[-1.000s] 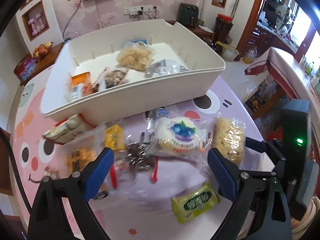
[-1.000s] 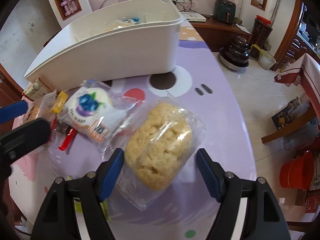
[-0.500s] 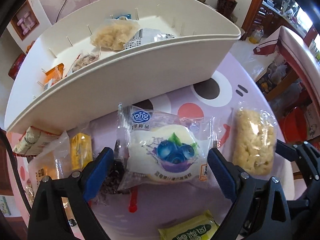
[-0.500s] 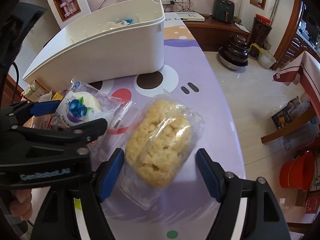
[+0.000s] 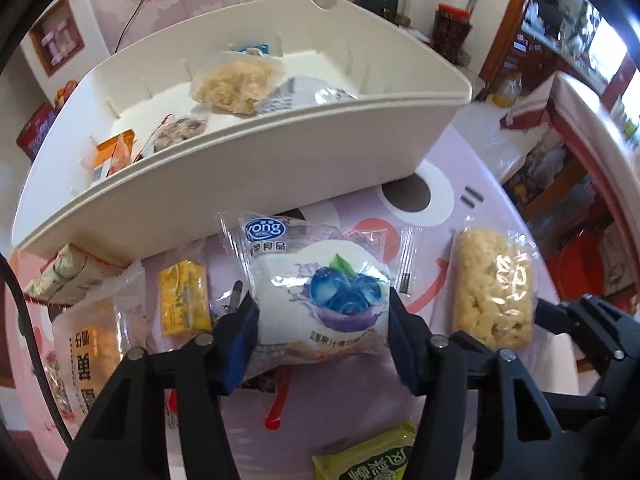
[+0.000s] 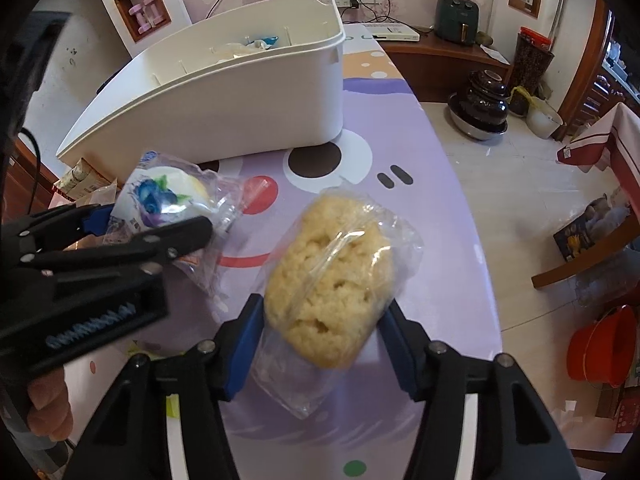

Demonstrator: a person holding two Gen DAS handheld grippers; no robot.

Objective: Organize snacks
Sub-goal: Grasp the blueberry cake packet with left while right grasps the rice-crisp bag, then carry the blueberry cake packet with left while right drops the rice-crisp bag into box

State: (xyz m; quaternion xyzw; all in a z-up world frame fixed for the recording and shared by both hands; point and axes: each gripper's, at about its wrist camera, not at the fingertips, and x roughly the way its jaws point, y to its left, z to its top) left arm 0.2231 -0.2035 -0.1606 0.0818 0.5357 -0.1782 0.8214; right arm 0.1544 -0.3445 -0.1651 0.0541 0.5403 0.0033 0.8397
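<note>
Left wrist view: the left gripper (image 5: 322,320) is closing on the blueberry cake packet (image 5: 320,284), pads seemingly touching its sides, near the table's (image 5: 460,216) front edge before the white bin (image 5: 280,152). A green packet (image 5: 366,458) is cut off below.

Right wrist view: the right gripper (image 6: 322,334) is closing around the rice crisp packet (image 6: 330,272); the wrapper's lower end blurs.

Blueberry cake pack (image 5: 320,296), clear wrapper w/ blue fruit print, sits btwn left fingers (image 5: 240,332), pads at both sides. Rice crisp pack (image 6: 328,276), pale yellow, clear wrap, btwn right fingers (image 6: 244,340). White bin (image 5: 248,168) beyond fingertips, some snacks inside.
</note>
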